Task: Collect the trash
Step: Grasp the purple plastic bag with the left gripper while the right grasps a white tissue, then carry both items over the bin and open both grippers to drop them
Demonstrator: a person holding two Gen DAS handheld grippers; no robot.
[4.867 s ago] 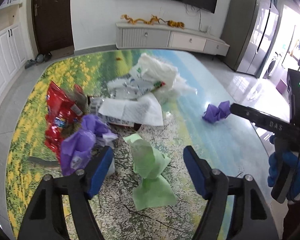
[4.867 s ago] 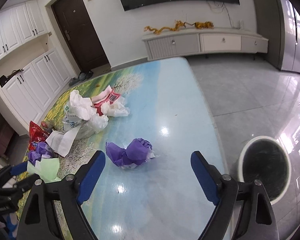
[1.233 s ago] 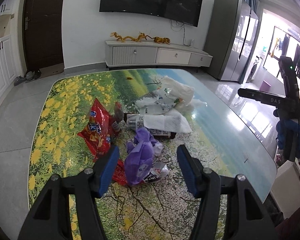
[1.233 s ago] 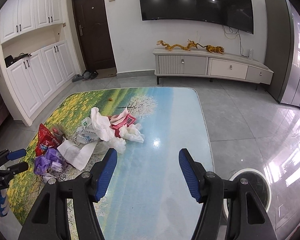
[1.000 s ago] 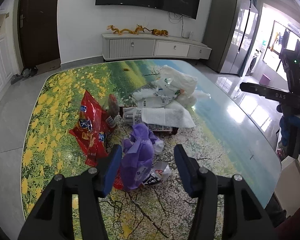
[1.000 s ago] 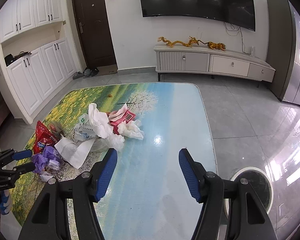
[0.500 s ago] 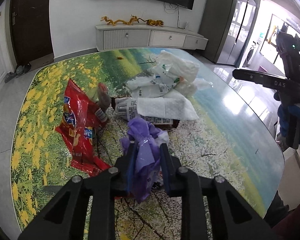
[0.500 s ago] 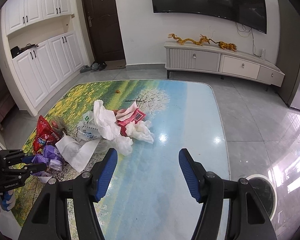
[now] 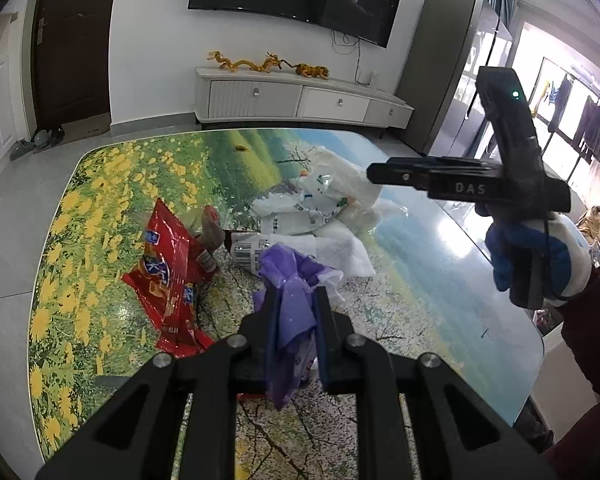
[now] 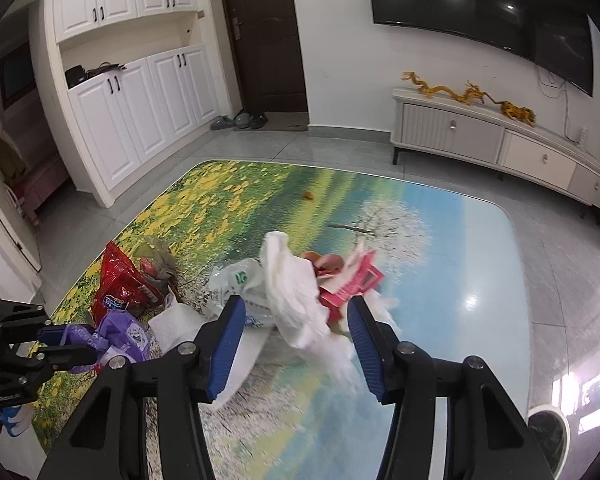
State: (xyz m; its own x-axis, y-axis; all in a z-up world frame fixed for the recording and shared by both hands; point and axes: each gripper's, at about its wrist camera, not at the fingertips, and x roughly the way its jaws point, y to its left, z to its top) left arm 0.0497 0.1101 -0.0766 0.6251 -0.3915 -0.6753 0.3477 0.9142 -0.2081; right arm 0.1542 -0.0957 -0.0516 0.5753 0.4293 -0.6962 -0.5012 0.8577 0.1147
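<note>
Two grippers: the left gripper (image 9: pixel 295 316) and the right gripper (image 10: pixel 296 330); one purple bag (image 9: pixel 290 280); one red snack packet (image 9: pixel 168 268); one pink carton (image 10: pixel 354 278); one flat white paper sheet (image 9: pixel 340 250); one barcoded bottle (image 9: pixel 248 249); one small orange scrap (image 10: pixel 308 195) far up the table (image 10: pixel 440 300); one round bin (image 10: pixel 548 426) on the floor; the white plastic bags (image 10: pixel 290 280) lie tangled together (their number cannot be told).
</note>
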